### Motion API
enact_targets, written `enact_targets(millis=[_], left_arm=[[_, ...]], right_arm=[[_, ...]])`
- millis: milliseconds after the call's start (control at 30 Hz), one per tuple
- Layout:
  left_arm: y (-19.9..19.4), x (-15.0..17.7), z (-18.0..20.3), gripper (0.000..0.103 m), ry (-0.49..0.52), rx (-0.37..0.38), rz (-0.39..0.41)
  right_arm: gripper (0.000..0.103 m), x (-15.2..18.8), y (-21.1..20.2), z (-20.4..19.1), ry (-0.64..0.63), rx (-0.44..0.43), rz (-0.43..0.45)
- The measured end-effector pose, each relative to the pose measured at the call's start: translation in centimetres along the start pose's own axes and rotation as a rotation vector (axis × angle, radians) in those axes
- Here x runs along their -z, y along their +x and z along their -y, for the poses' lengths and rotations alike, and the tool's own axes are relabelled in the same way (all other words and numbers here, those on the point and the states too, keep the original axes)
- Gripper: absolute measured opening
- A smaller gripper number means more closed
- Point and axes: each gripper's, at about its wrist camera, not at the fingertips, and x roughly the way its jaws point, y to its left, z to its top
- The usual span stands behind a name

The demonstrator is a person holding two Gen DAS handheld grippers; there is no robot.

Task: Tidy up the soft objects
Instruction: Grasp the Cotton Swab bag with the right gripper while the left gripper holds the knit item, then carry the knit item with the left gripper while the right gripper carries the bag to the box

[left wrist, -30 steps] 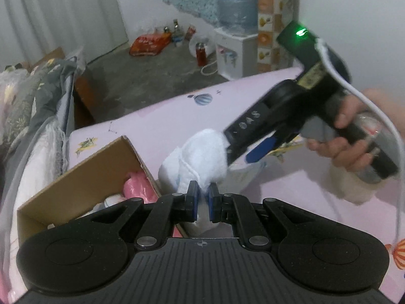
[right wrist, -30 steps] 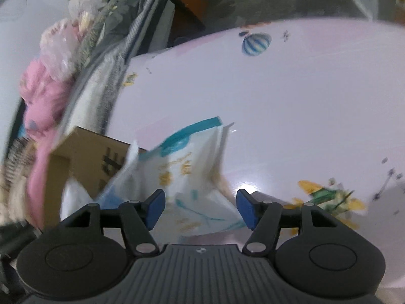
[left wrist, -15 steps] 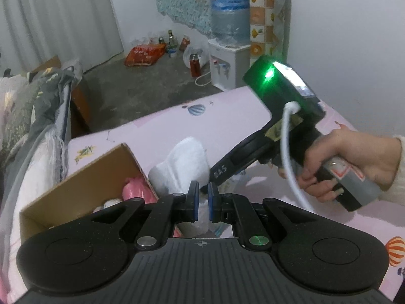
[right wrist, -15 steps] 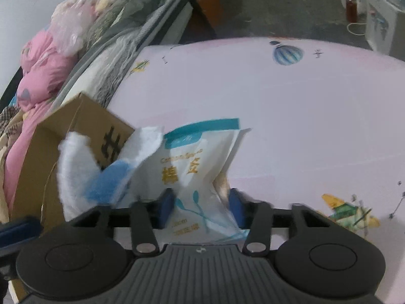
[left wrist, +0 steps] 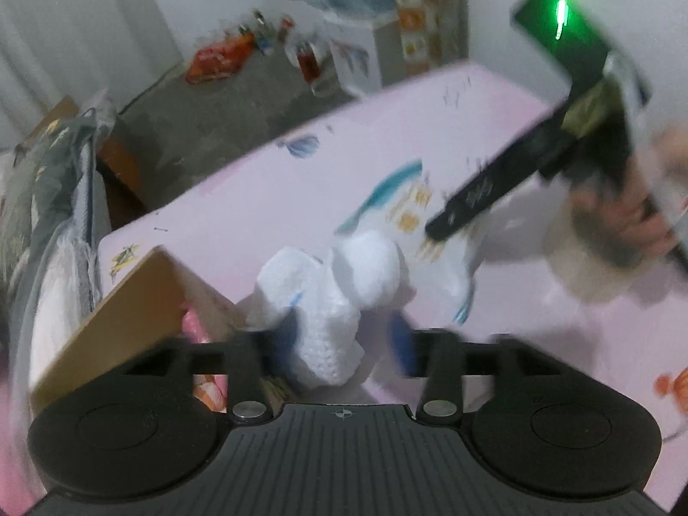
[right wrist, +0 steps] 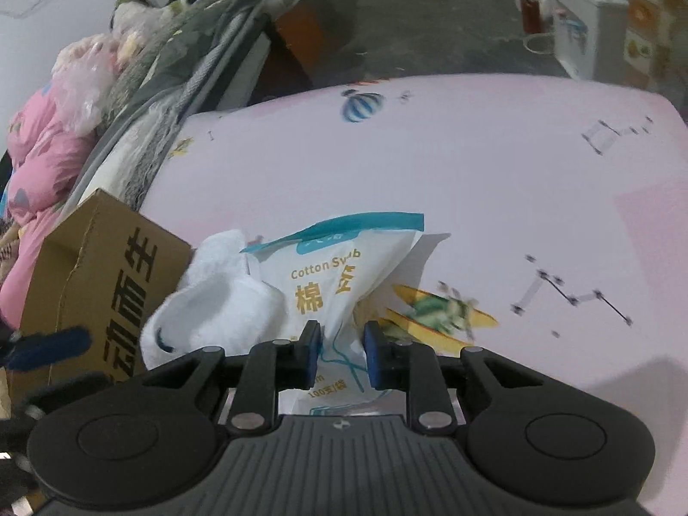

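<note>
A white knitted sock (left wrist: pixel 331 301) lies on the pink sheet between the open jaws of my left gripper (left wrist: pixel 339 344), which no longer pinches it. The sock also shows in the right wrist view (right wrist: pixel 215 305), leaning on the cardboard box (right wrist: pixel 94 266). My right gripper (right wrist: pixel 342 354) is shut on a white and teal cotton swab bag (right wrist: pixel 339 266), crumpling its lower end. In the left wrist view the bag (left wrist: pixel 400 210) lies behind the sock, with the right gripper's body (left wrist: pixel 494 189) over it.
The open cardboard box (left wrist: pixel 129 301) at left holds pink soft items (left wrist: pixel 193 327). Piled bedding and clothes (right wrist: pixel 107 107) lie along the left edge of the pink sheet (right wrist: pixel 473 163). A water dispenser (left wrist: pixel 361 56) and floor clutter stand beyond.
My left gripper has opened and let go of the white sock. My right gripper has closed on the cotton swab bag and drawn back a little.
</note>
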Motion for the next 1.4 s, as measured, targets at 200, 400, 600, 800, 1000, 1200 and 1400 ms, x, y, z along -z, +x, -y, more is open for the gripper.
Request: enact_targets(millis=[200, 400, 600, 800, 1000, 1200, 1400], left_arm=[[5.8, -1.6, 2.5, 0.063, 0.188, -0.135, -0.215], [6.9, -1.1, 2.6, 0.004, 0.226, -0.205, -0.249], [-1.4, -0.5, -0.4, 0.004, 0.05, -0.205, 0.011], [-11.2, 3.0, -4.5, 0.004, -0.102, -0.226, 0.25], [-17.1, 6.2, -7.9, 0.004, -0.205, -0.283, 0.342], [-15.0, 8.8, -11.3, 0.004, -0.298, -0.34, 0.285], [-7.3, 11.0, -14.5, 0.007, -0.312, -0.318, 0.184]], right_arm=[[0.022, 0.1, -0.7, 1.8, 0.021, 0.003, 0.02], [0.021, 0.6, -1.1, 2.5, 0.028, -0.033, 0.055], [0.021, 0.4, -3.1, 2.8, 0.079, -0.143, 0.096], [0.021, 0.6, -6.7, 0.4, 0.079, -0.258, 0.151], [0.021, 1.2, -8.7, -6.4, -0.019, -0.315, 0.146], [0.021, 1.9, -9.6, -12.9, -0.117, -0.357, 0.13], [0.021, 2.6, -8.2, -17.7, -0.184, -0.387, 0.086]])
